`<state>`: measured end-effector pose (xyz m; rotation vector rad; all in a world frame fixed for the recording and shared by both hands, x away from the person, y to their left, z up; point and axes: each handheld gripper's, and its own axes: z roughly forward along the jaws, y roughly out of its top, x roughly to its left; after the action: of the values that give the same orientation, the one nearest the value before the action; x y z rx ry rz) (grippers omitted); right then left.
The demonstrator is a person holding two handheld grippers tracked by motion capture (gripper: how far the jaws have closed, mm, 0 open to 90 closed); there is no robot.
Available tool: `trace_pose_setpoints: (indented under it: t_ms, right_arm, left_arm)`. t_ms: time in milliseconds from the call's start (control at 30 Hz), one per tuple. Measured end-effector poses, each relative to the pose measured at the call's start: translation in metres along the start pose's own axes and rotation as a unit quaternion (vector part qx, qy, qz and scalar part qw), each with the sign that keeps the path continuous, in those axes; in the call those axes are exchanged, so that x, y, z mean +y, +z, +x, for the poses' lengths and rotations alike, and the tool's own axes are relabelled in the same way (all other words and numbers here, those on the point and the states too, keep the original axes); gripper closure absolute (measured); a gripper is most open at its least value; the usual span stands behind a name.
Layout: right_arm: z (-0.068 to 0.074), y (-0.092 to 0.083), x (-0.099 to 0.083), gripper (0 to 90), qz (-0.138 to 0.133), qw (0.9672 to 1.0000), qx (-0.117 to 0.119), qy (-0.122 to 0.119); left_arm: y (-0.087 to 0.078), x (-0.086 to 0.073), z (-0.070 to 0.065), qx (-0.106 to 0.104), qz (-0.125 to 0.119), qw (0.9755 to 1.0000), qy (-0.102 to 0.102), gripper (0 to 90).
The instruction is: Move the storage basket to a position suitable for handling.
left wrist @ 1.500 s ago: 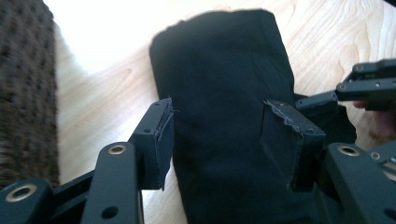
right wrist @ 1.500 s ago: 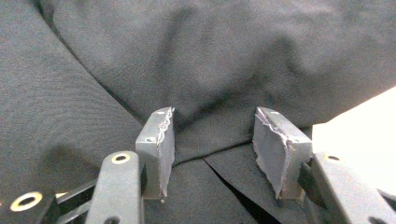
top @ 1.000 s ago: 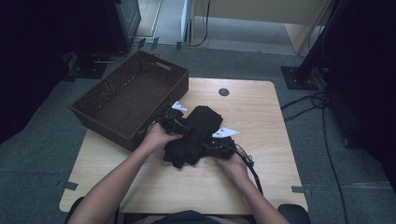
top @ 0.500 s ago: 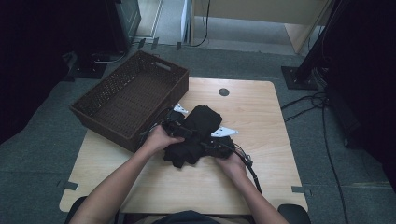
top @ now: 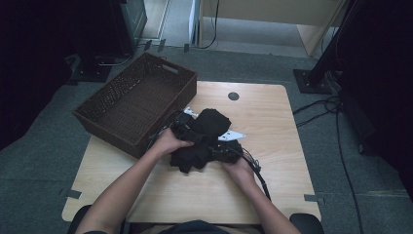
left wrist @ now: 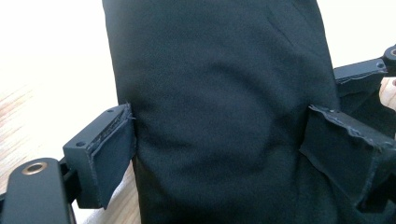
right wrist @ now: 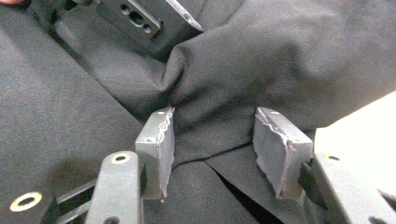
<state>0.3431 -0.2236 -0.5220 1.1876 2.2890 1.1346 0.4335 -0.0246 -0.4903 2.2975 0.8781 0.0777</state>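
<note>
Left tool [left wrist: 219,154] straddles black cloth [top: 202,141] beside empty brown basket [top: 100,109].

The table [top: 272,146] fills the middle of the high view; the basket [top: 131,105] sits on its upper-left corner, overhanging the edge; the bundled cloth [top: 207,139] lies at the table's centre, just right of the basket; the left gripper [top: 187,127] is at the cloth's left side, the right gripper [top: 221,152] at its lower right; a round insert [top: 233,96] lies above the cloth near the table's far edge; cables [top: 331,109] trail on the floor at right.
</note>
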Motion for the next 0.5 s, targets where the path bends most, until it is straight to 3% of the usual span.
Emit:
trace_pose_setpoints:
  t_ms: [133,300,500]
  right_arm:
    - [0.0003,0.0002,0.0004,48.4,0.001,1.0,0.0,0.002]
    - [0.0,0.0022,0.002,48.5,0.0,1.0,-0.001,-0.004]
    - [-0.0003,0.0072,0.0061,48.5,0.002,1.0,-0.005,-0.008]
  left_arm:
    - [0.0052,-0.001,0.0022,-0.001,-0.003,1.0,-0.005,4.1]
    - [0.0064,-0.001,0.0006,-0.011,-0.007,0.9999,0.004,9.6]
    - [0.0066,-0.0009,0.0027,-0.008,-0.008,0.9999,-0.004,12.5]
